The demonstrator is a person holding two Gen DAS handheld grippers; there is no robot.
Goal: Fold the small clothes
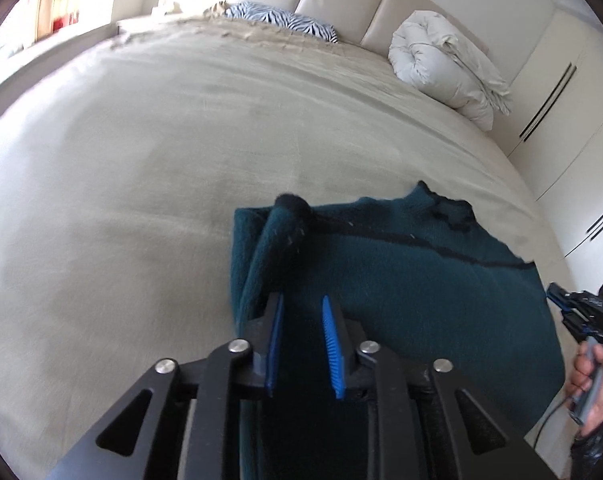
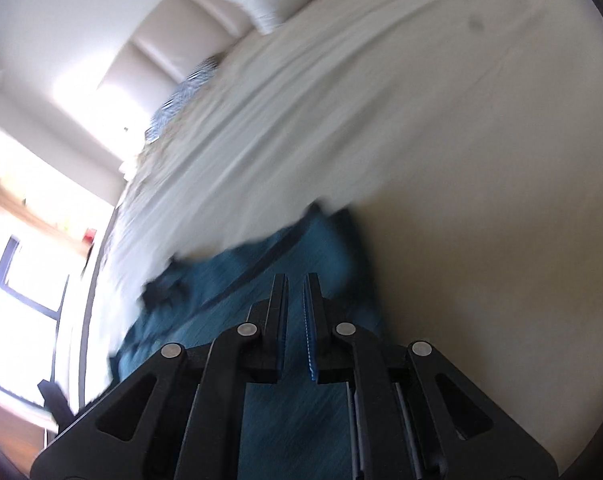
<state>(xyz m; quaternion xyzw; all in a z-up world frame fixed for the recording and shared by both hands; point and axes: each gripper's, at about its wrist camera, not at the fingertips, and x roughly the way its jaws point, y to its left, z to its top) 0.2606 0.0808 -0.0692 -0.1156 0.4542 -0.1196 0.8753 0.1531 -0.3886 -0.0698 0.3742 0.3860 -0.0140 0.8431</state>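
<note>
A dark teal fleece garment (image 1: 401, 280) with a black trim line lies on the beige bed (image 1: 181, 160), its left sleeve folded over the body. My left gripper (image 1: 303, 304) hovers over its near left part with the jaws a little apart and nothing between them. In the left wrist view the right gripper (image 1: 573, 312) shows at the far right edge, held in a hand. In the blurred right wrist view my right gripper (image 2: 296, 280) is over the teal garment (image 2: 241, 300), jaws narrowly apart and empty.
A rolled white duvet (image 1: 445, 68) and a zebra-print pillow (image 1: 281, 20) lie at the head of the bed by the padded headboard (image 1: 341, 4). White wardrobe doors (image 1: 561, 100) stand to the right. A bright window (image 2: 29, 272) is at the left.
</note>
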